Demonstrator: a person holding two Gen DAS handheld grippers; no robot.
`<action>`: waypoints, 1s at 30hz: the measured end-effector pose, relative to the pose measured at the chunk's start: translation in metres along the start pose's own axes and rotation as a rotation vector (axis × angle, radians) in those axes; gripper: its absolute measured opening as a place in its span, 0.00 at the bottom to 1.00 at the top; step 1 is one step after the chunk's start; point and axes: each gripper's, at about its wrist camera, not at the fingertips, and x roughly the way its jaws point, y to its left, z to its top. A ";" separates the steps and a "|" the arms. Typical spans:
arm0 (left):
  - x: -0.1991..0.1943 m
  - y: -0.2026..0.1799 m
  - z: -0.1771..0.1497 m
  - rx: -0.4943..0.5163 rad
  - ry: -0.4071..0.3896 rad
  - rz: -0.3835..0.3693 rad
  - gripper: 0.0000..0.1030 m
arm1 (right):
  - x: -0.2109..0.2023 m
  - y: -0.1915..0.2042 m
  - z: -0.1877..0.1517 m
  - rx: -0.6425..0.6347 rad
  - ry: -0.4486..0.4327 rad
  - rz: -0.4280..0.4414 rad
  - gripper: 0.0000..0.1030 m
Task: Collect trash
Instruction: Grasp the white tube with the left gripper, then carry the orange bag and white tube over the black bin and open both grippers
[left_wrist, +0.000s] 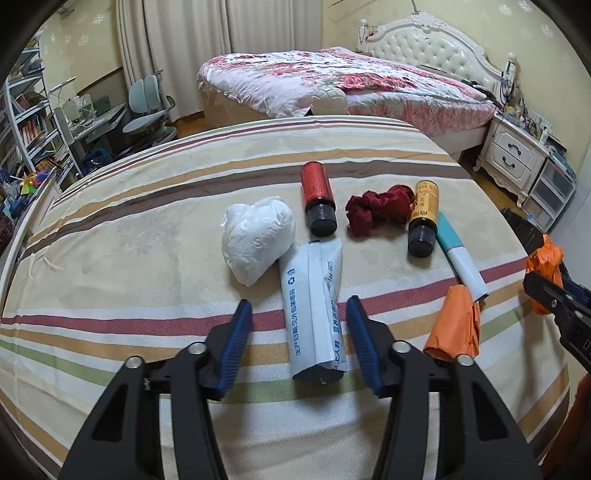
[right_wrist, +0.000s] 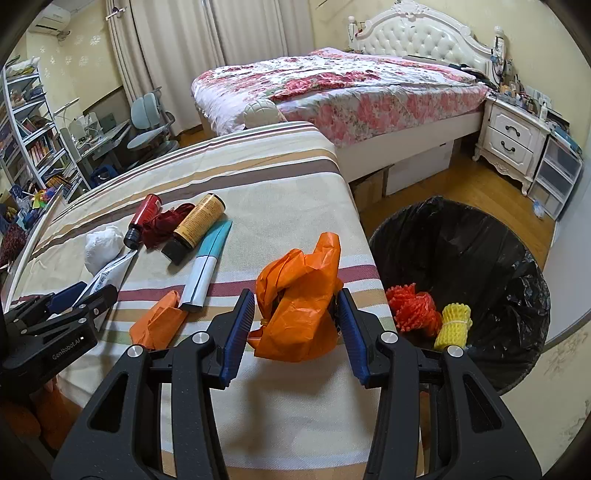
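Observation:
Trash lies on a striped tablecloth (left_wrist: 147, 206). My left gripper (left_wrist: 299, 321) is open, its blue pads on either side of a white sachet (left_wrist: 314, 306) that lies flat. Beyond it are a white paper wad (left_wrist: 256, 242), a red bottle (left_wrist: 316, 197), a dark red cloth (left_wrist: 376, 210), a yellow bottle (left_wrist: 424, 218), a teal-and-white tube (left_wrist: 461, 254) and an orange wrapper (left_wrist: 456, 321). My right gripper (right_wrist: 297, 314) is shut on a crumpled orange bag (right_wrist: 299, 295), held above the table's right edge beside the black-lined bin (right_wrist: 461, 251).
The bin holds a red foam net (right_wrist: 413, 306) and a yellow foam net (right_wrist: 454, 325). A flower-quilted bed (right_wrist: 351, 92) and white nightstand (right_wrist: 517, 144) stand behind. A desk, chair and bookshelf (right_wrist: 29, 140) are at the left.

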 end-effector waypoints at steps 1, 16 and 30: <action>0.001 0.000 -0.002 0.001 0.006 -0.018 0.38 | 0.000 0.000 0.000 0.000 0.001 0.001 0.44; -0.033 0.006 -0.016 0.000 -0.049 -0.062 0.25 | -0.009 -0.002 -0.002 -0.001 -0.019 -0.009 0.44; -0.058 -0.043 0.006 0.074 -0.146 -0.176 0.24 | -0.031 -0.050 0.009 0.065 -0.071 -0.115 0.44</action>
